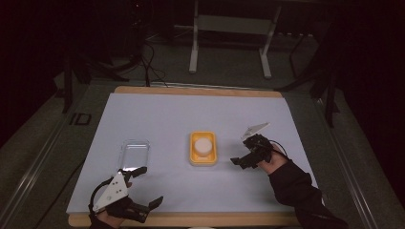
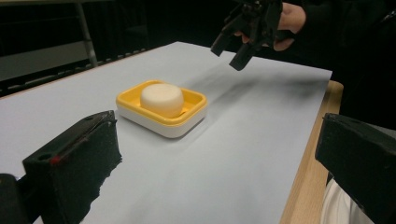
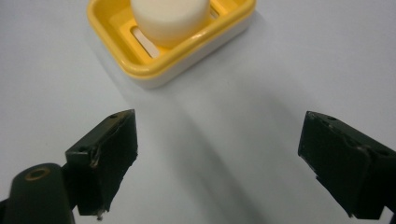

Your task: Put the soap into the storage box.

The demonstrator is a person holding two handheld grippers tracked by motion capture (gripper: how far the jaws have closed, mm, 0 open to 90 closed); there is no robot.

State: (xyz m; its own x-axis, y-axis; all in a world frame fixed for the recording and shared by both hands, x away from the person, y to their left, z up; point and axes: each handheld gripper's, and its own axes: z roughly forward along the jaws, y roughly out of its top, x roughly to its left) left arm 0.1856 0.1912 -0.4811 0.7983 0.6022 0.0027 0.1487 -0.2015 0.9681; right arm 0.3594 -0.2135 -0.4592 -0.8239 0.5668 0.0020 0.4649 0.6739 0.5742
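Yellow soap dish (image 1: 203, 148) with white round soap (image 1: 203, 145) sits mid-table; clear lid (image 1: 133, 154) at its 9 o'clock. Left gripper (image 1: 143, 187) at 7 o'clock, jaws apart, empty. Right gripper (image 1: 242, 160) at 3 o'clock, jaws apart, empty.

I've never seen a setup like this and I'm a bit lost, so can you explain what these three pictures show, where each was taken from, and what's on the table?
There is no robot here. A person sits at a table and holds a pair of hand-held tongs in each hand: the left tongs and the right tongs.

The high view looks down from above the person's side. The other two pictures come from small cameras riding on each tool, looking along its two black jaws.

The table is covered with a white sheet. In the middle sits a yellow soap dish with a round white bar of soap in it. To its left lies a clear plastic lid.

Both tongs are open and hold nothing. The right pair points at the dish from close by.
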